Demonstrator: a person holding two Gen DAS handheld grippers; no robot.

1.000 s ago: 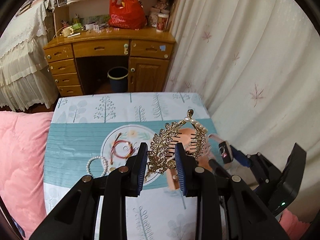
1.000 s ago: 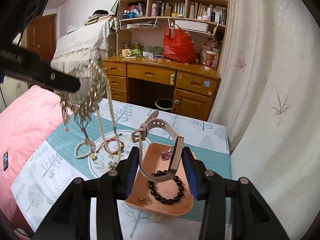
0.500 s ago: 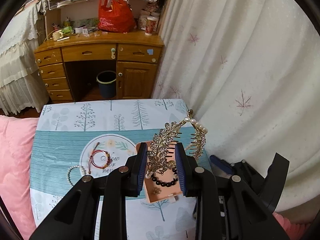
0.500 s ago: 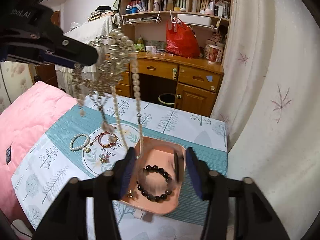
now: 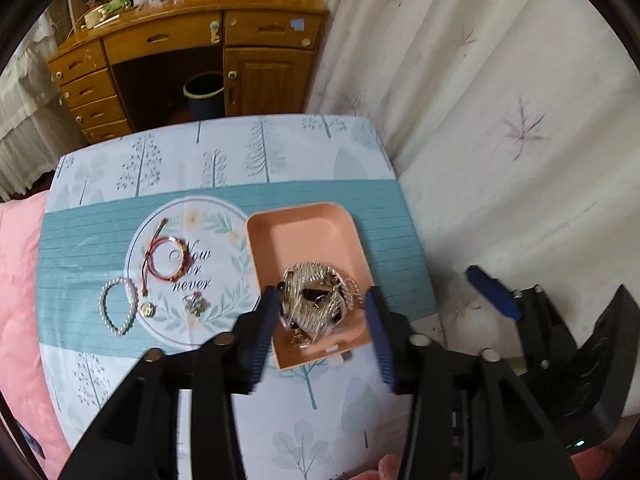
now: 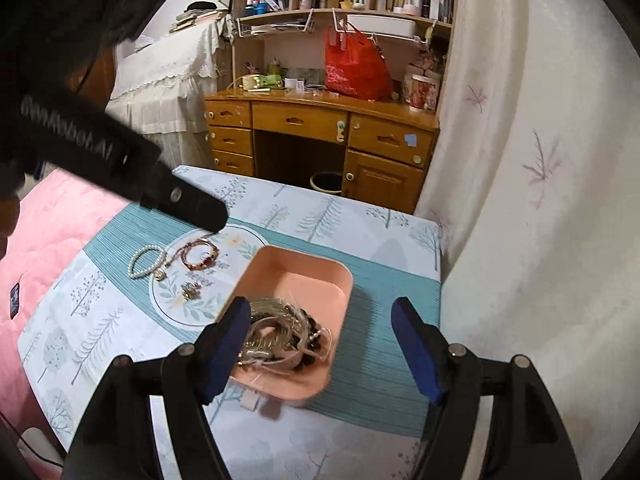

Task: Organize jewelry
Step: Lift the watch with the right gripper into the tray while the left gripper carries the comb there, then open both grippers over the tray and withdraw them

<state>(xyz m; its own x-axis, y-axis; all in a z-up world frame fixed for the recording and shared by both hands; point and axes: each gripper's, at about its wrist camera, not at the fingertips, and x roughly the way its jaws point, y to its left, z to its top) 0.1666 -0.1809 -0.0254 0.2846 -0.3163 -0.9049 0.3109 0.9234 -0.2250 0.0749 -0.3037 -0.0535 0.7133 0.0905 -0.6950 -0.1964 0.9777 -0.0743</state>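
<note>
Both my tongs, left gripper (image 5: 322,322) and right gripper (image 6: 320,338), now gape empty; the gold hair comb (image 5: 316,300) just released lies in the pink tray (image 5: 304,224) near the table's right edge; three bracelets (image 5: 166,258) remain outside.

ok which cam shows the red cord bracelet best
The left wrist view: the red cord bracelet lies open to view from above on the tablecloth. In the right wrist view it is smaller, seen at a slant, just below the left gripper's finger.
</note>
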